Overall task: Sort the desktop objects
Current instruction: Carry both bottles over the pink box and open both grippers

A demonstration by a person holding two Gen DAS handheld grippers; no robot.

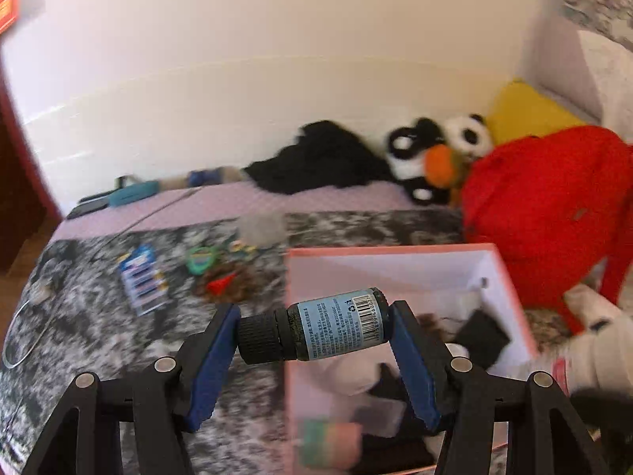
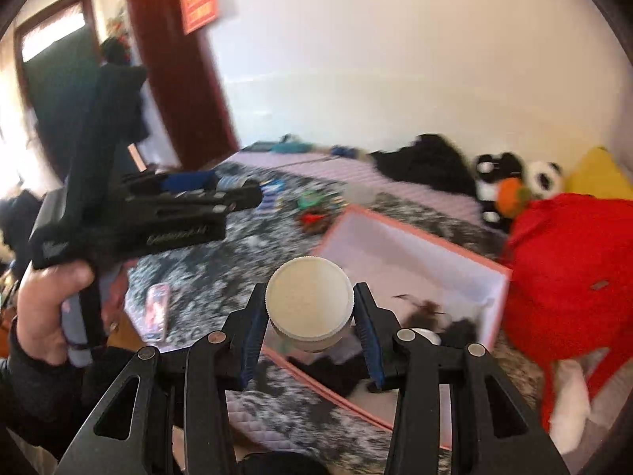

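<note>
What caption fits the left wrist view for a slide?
Left gripper shut end to end on a small dark bottle, held sideways above the pink box.

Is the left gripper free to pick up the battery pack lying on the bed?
Probably not yet: the left gripper is shut on a small bottle. The battery pack itself lies uncovered.
</note>
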